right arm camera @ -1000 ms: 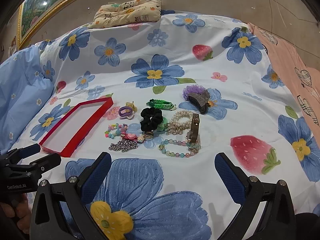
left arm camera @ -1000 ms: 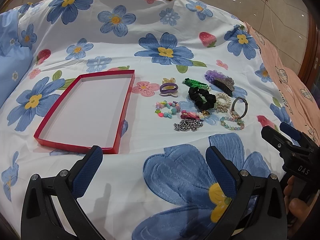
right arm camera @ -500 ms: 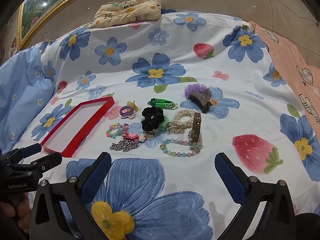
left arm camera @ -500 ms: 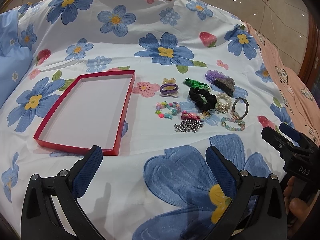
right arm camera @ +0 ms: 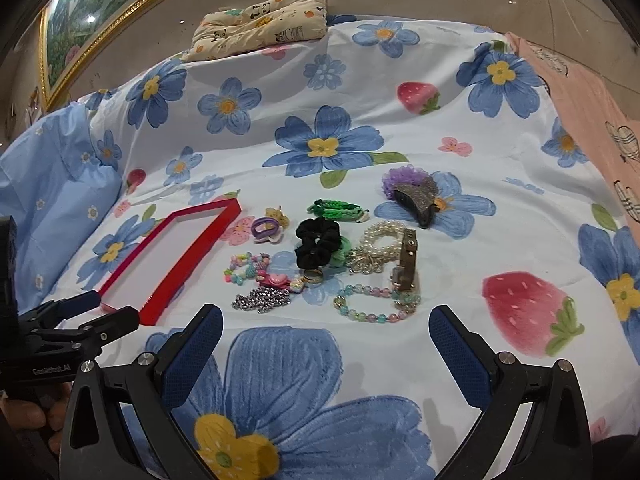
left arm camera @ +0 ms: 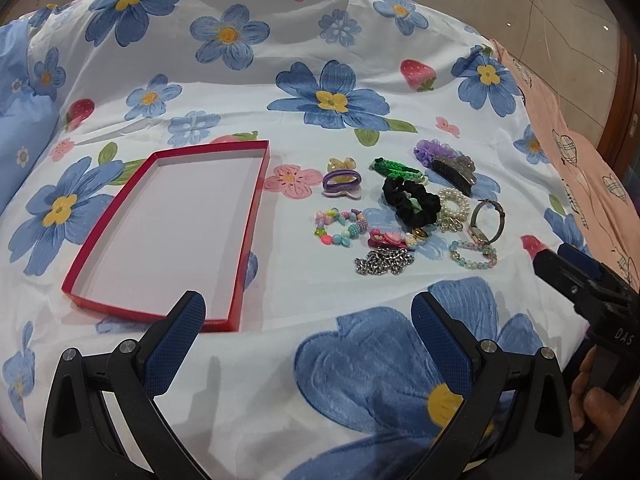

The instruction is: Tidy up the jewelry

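An empty red tray lies on the floral bedsheet, also in the right wrist view. To its right lies a cluster of jewelry: black scrunchie, pearl bracelet, watch, pastel bead bracelet, silver chain, colourful bead bracelet, purple hair tie, green band, claw clip. My left gripper and right gripper are open and empty, in front of the items.
A patterned cushion lies at the far end of the bed. A blue pillow is on the left, a pink cloth on the right. The right gripper shows in the left wrist view; the left gripper shows in the right wrist view.
The right gripper has edged slightly forward toward the jewelry. The left gripper has barely moved. Nothing was picked up.
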A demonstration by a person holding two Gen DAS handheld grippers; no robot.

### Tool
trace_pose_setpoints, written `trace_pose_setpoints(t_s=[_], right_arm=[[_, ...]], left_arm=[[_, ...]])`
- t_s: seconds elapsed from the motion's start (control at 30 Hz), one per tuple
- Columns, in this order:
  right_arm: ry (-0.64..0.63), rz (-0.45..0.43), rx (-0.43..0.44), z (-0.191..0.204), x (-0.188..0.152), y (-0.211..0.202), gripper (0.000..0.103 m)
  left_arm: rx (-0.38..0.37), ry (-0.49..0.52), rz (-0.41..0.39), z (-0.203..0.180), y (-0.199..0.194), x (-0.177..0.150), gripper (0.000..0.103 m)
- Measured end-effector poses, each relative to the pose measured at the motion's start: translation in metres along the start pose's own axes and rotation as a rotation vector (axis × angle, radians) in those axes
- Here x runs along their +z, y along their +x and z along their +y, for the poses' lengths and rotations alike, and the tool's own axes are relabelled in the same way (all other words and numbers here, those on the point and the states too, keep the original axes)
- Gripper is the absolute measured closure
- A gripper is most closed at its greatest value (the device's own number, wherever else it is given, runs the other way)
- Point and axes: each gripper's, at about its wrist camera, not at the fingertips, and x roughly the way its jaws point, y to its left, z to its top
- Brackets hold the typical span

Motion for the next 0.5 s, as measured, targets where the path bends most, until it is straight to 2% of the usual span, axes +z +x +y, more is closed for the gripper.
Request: trace_pose_setpoints(t_s=[0.17,0.33,0.43,0.5], right_arm=[[0.012,0.015,0.020,-0.004,0.011,0.013,0.002],[0.036,0.036,0.044,-0.008,0.025,0.030,0.010],[0.043,0.052,0.054,-0.009,0.034,0.043,0.016],[0.050,0.063,0.059,-0.010,0.040,0.052,0.024]], left_arm=[[-0.008,0.010,0.015,0.005,0.014,0.014,0.000],[-0.016,0.014,0.029,0.009,0.030,0.032,0.001],[-0.015,0.030,0.041,0.009,0.041,0.043,0.005],[-0.023,0.035,0.049,0.009,0.048,0.051,0.007]])
